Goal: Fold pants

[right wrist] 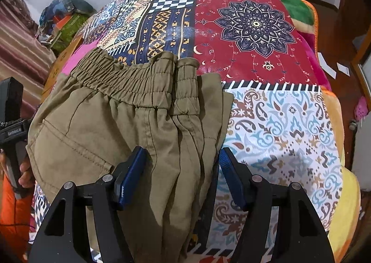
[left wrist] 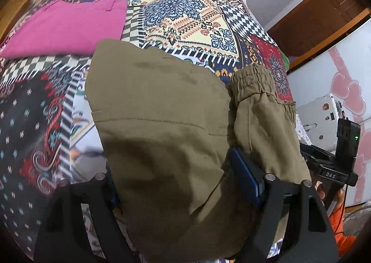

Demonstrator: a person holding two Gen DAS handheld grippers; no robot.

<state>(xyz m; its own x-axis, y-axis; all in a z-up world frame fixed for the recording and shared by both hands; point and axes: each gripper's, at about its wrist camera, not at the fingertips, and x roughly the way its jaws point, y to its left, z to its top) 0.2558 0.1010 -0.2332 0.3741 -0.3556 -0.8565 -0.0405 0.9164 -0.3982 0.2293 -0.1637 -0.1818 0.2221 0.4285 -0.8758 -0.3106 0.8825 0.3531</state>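
Note:
Olive-brown pants (left wrist: pixel 162 124) with an elastic waistband (right wrist: pixel 129 82) lie on a patterned patchwork bedspread (left wrist: pixel 185 19). In the left wrist view my left gripper (left wrist: pixel 180 184) has its fingers spread around the pants; the cloth fills the gap and hides the left pad, and the blue right pad (left wrist: pixel 245 177) touches the cloth. In the right wrist view my right gripper (right wrist: pixel 180 177) is open, its blue pads (right wrist: pixel 132 177) wide apart, with a bunched fold of the pants (right wrist: pixel 176 147) lying between them. The other gripper's handle (right wrist: pixel 11 119) shows at the left edge.
Folded pink pants (left wrist: pixel 67 29) lie on the bedspread at the far left. A white appliance with pink hearts (left wrist: pixel 343 91) stands to the right of the bed. A pile of cloth and bags (right wrist: pixel 65 17) sits beyond the bed's far left corner.

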